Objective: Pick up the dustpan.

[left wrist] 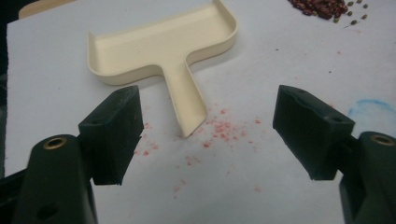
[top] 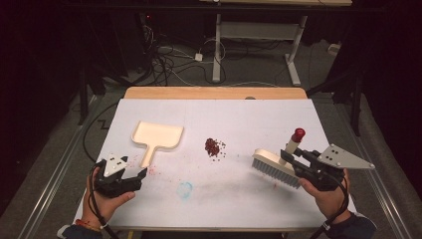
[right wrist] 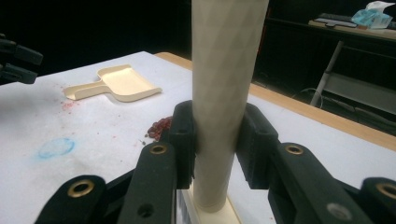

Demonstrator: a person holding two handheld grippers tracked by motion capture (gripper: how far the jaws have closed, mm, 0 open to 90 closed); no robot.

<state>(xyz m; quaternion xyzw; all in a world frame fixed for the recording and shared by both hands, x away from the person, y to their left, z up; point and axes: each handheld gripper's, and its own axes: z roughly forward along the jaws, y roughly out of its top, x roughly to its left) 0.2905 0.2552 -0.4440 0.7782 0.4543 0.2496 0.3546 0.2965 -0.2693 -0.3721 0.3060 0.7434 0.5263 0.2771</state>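
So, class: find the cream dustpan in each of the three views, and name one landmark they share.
High view: dustpan left of centre, handle toward the person.
Left gripper view: upper middle, handle pointing down between the jaws.
Right gripper view: far left, on the table.
Shared landmark: pile of red beans.

On the counter point(top: 278, 112) I see the dustpan point(top: 157, 135) left, beans point(top: 213, 146) mid-counter, brush point(top: 274, 167) right of them.

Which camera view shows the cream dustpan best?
The left gripper view: the dustpan lies close ahead, its handle pointing between the open jaws. The high view shows it small but whole; the right gripper view shows it far off, at a low angle.
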